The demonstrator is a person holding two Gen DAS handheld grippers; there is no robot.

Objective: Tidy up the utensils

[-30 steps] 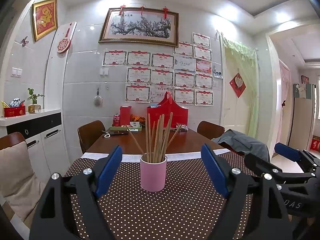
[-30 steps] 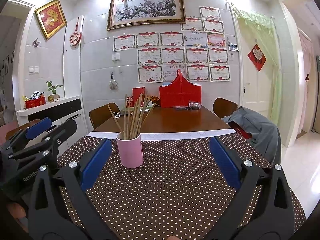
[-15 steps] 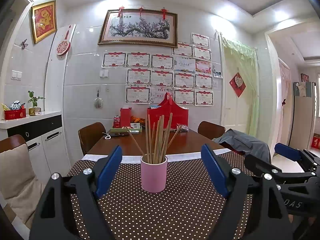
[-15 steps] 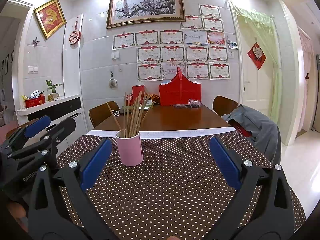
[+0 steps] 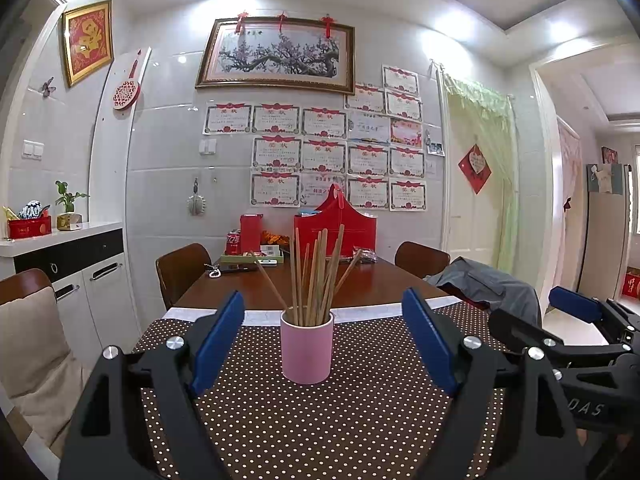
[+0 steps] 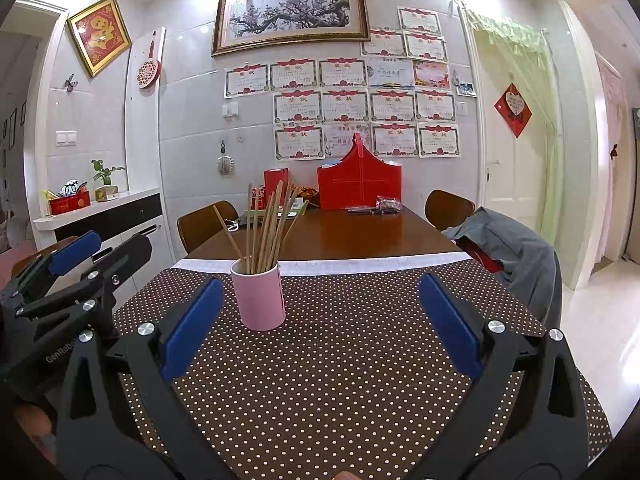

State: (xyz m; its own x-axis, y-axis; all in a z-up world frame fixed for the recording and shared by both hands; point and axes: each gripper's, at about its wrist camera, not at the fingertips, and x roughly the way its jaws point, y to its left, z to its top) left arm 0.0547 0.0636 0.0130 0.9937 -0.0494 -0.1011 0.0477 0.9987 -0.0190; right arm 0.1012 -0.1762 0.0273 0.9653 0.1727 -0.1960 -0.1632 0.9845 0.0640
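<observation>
A pink cup (image 5: pixel 307 350) stands upright on the brown dotted tablecloth (image 5: pixel 360 420), holding several wooden chopsticks (image 5: pixel 316 276). My left gripper (image 5: pixel 324 344) is open and empty, its blue pads on either side of the cup, a little short of it. The cup (image 6: pixel 258 297) with its chopsticks (image 6: pixel 264 232) also shows in the right wrist view, left of centre. My right gripper (image 6: pixel 320 328) is open and empty, with the cup just ahead of its left pad. The right gripper also shows at the right edge of the left wrist view (image 5: pixel 576 320), and the left gripper at the left edge of the right wrist view (image 6: pixel 80 256).
The bare wooden table top (image 6: pixel 344 232) lies beyond the cloth, with a red bag (image 6: pixel 359 182), a red box (image 6: pixel 275 181) and small items at the far end. Chairs stand around; one on the right carries a grey jacket (image 6: pixel 516 248). A white cabinet (image 5: pixel 80 280) stands on the left.
Both grippers have drawn back slightly and lifted; the cup sits a little farther away in both views. Both stay open and the cup has not moved.
</observation>
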